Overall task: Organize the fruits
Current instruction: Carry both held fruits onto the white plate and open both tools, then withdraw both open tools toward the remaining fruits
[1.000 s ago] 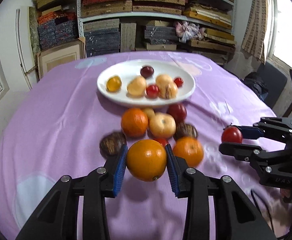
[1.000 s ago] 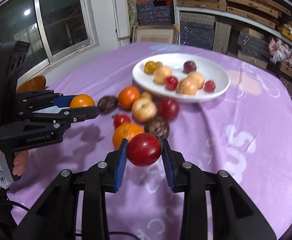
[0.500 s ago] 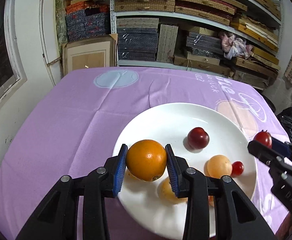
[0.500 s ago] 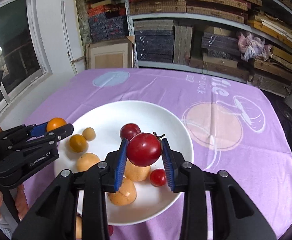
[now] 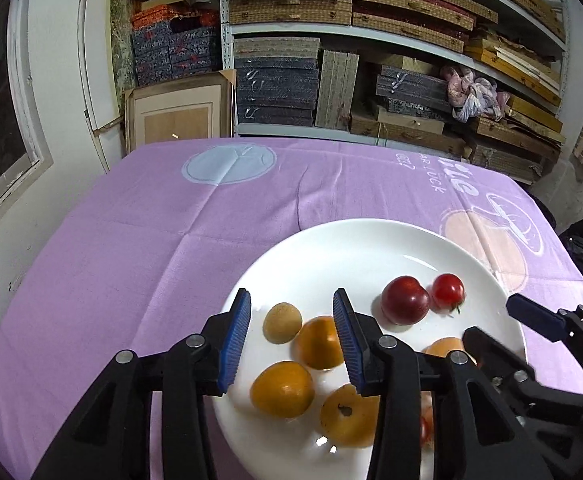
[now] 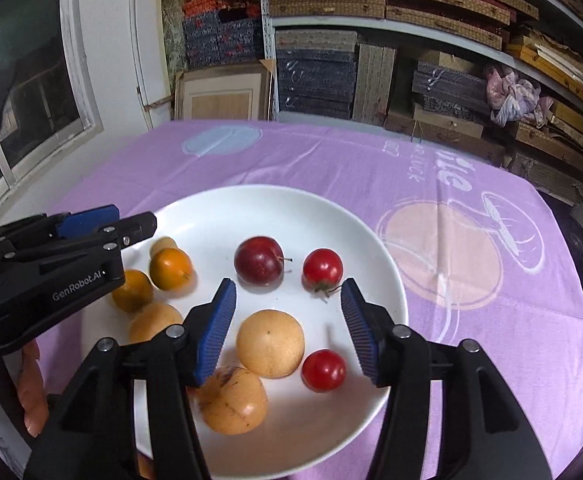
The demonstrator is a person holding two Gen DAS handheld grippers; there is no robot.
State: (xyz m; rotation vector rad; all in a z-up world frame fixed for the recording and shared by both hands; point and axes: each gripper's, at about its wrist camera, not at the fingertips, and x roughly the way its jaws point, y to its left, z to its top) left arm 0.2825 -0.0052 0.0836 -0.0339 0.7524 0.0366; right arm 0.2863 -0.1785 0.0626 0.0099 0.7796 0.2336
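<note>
"GenRobot.AI" in pale letters on the black side of the left gripper (image 6: pixel 133 224), seen from the right wrist camera. On the purple tablecloth (image 6: pixel 331 160), white print running away from the camera: big rounded letters that look like "ile" or "tle", first part hidden, then smaller "LUCK" beside it, clearer from the left wrist camera (image 5: pixel 431 176). A couple more tiny characters past that, too small to make out. Nothing readable on the boxes on the shelf (image 6: pixel 315 72).
</note>
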